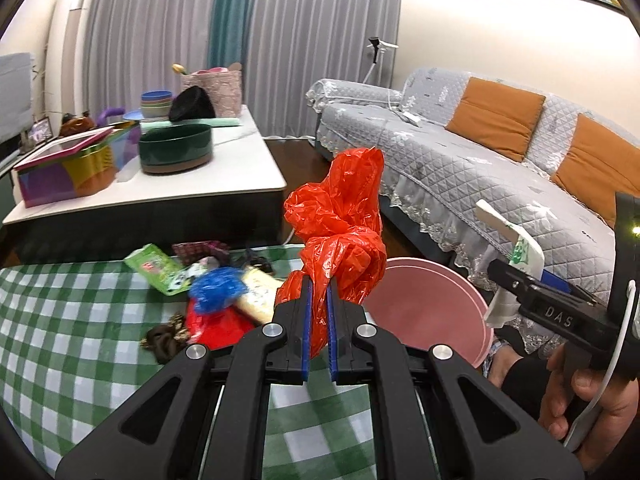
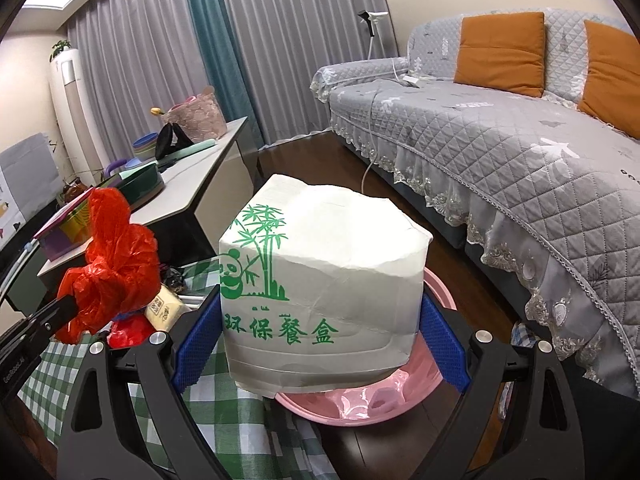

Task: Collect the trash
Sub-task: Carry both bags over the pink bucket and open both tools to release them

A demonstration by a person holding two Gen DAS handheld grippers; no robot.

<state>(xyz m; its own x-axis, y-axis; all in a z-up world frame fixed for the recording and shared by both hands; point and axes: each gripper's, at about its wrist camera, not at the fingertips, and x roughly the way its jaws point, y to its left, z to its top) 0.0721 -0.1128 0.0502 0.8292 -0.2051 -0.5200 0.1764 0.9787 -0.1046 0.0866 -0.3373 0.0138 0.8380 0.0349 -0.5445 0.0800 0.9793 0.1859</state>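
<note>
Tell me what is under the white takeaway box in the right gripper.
Below the white takeaway box sits the pink bin, lined with a pink bag. The box covers most of the bin's opening, so any contents are hidden.

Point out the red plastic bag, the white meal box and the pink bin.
red plastic bag [image 1: 340,216], left wrist view, its crumpled middle above the pads.
white meal box [image 2: 340,272], right wrist view, its printed front face.
pink bin [image 1: 424,312], left wrist view, its inner wall.

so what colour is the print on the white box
Green, a panda and bamboo on the white box; clearest in the right wrist view.
</note>
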